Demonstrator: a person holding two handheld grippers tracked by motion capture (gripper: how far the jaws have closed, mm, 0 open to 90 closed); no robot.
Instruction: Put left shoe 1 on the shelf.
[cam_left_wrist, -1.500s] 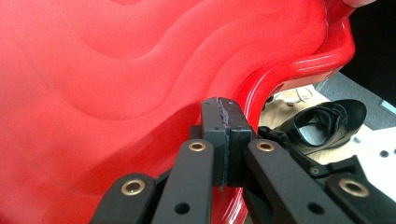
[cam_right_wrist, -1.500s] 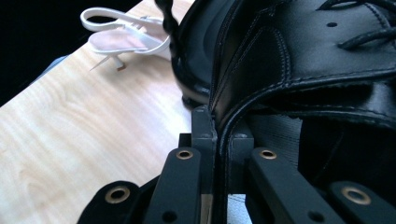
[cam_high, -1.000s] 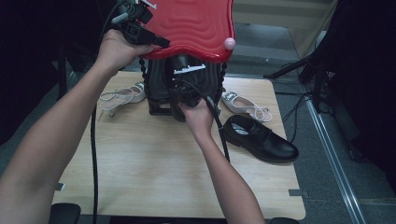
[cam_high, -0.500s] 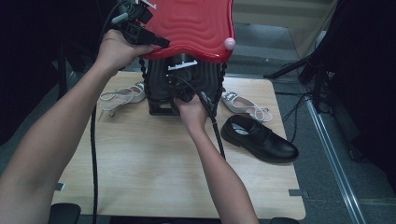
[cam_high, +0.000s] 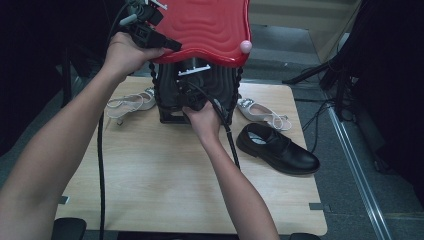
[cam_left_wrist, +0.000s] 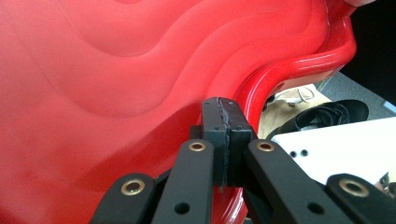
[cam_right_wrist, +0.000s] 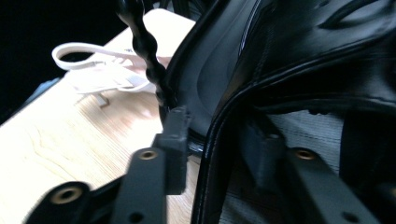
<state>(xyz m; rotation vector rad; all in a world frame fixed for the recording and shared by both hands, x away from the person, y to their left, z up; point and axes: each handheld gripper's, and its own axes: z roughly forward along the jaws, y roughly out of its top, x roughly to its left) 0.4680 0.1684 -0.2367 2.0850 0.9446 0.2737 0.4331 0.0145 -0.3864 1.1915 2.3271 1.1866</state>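
Note:
A red wavy lid (cam_high: 205, 30) is tipped up over a black box (cam_high: 220, 85) at the table's far edge. My left gripper (cam_high: 172, 47) is at the lid's left rim; in the left gripper view its pads meet, shut, against the red lid (cam_left_wrist: 116, 84), left gripper (cam_left_wrist: 225, 116). My right gripper (cam_high: 192, 97) reaches into the box's front. Its jaws have just been opening, and my right gripper (cam_right_wrist: 217, 135) now straddles the glossy black rim (cam_right_wrist: 210, 186) of what looks like a shoe with a grey lining, the pads standing off it.
A black dress shoe (cam_high: 277, 147) lies on the wooden table (cam_high: 150, 175) at the right. One white sandal (cam_high: 130, 102) lies left of the box, another (cam_high: 262, 112) right of it. A beaded black post (cam_right_wrist: 140, 46) marks the box's corner. Cables trail from both hands.
My right hand has edged forward into the box. The left hand and the raised lid have stayed where they were.

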